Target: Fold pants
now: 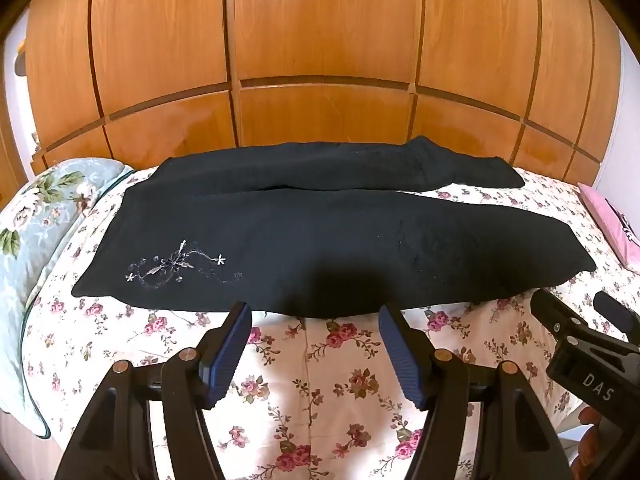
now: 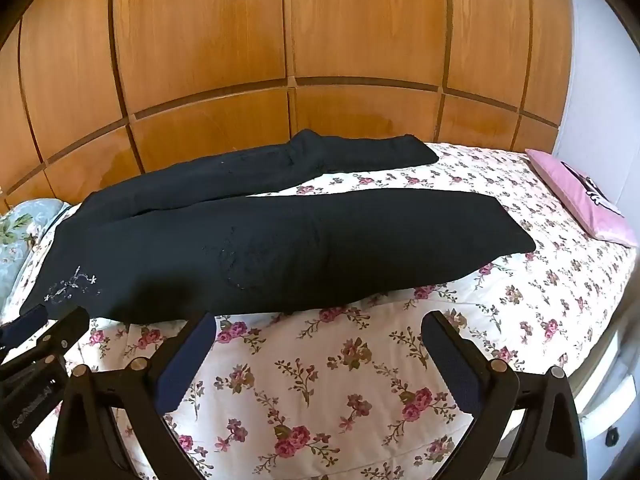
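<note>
Black pants (image 1: 320, 232) lie flat across the floral bedspread, waist at the left with white embroidery (image 1: 176, 266), both legs running to the right and spread apart. They also show in the right wrist view (image 2: 280, 248). My left gripper (image 1: 314, 316) is open and empty, hovering just before the near edge of the pants at mid-length. My right gripper (image 2: 320, 328) is open and empty, just before the near leg's edge. The right gripper's body shows in the left wrist view (image 1: 576, 340), and the left gripper's body shows in the right wrist view (image 2: 44, 336).
A floral bedspread (image 1: 320, 392) covers the bed. A pale blue floral pillow (image 1: 36, 216) lies at the left end and a pink cushion (image 2: 580, 196) at the right end. A wooden wardrobe (image 1: 320, 60) stands right behind the bed.
</note>
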Demonstrator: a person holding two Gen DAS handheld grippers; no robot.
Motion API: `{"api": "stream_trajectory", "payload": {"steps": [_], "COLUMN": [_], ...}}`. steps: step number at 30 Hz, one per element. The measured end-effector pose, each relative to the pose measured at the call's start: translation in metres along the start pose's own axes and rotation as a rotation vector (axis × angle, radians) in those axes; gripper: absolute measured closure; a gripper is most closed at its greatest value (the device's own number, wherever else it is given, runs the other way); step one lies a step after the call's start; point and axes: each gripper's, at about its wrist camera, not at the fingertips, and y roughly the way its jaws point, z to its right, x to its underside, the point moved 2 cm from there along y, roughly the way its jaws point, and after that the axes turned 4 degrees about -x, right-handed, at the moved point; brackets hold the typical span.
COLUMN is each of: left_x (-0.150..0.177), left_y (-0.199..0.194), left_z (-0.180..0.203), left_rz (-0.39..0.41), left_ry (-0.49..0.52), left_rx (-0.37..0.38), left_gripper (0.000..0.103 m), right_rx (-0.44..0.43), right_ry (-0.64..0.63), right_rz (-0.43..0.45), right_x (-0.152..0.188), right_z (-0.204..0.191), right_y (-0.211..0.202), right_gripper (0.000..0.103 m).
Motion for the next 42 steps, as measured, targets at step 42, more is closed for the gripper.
{"api": "stream_trajectory", "payload": {"steps": [42], "left_x": [0.047], "left_y": [0.085], "left_z": [-0.208], "left_rz": [-0.113], "left_ry": [-0.657], "left_rx": [0.129], "left_gripper": [0.037], "right_rx": [-0.259], "right_ry": [0.535], "right_rz": [0.041], "right_x": [0.01], "right_z": [0.188], "right_y": [0.068], "right_gripper": [0.006]}}
